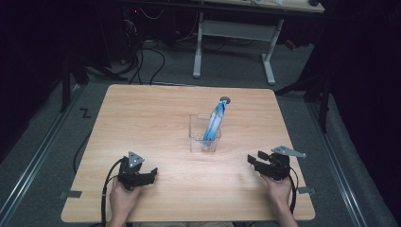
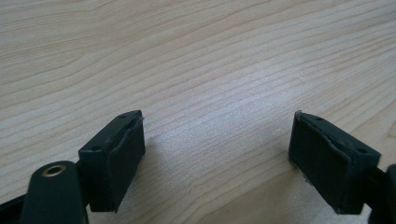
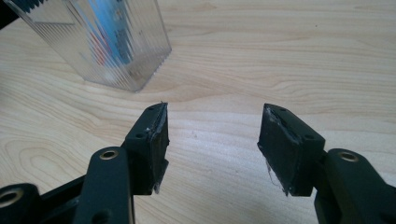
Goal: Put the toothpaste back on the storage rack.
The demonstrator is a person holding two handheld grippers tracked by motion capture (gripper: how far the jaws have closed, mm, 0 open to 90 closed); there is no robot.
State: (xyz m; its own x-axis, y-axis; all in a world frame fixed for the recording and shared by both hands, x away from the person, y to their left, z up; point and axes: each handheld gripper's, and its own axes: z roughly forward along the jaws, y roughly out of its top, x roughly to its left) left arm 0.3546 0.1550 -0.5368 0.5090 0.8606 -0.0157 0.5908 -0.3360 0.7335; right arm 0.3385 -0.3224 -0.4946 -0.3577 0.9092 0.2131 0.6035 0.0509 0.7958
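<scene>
From up high I see my left gripper (image 1: 152, 175) resting low on the near left of the wooden counter (image 1: 156, 118), a hand (image 1: 122, 201) wrapped around its body. Its fingers (image 2: 114, 161) stand wide apart with bare wood grain between them and nothing in their grasp. My right gripper (image 1: 252, 161) sits at the near right, held by the other hand (image 1: 279, 189), its tips aimed inward across the counter. Its fingers (image 3: 152, 142) are parted too, a little less widely, and they hold nothing. Farther out, about mid-counter and between the two grippers, stands a clear ribbed plastic container (image 1: 204, 134), well apart from both. A blue packet (image 1: 214, 123) stands tilted inside it, its top leaning toward the far side and rising above the rim.
</scene>
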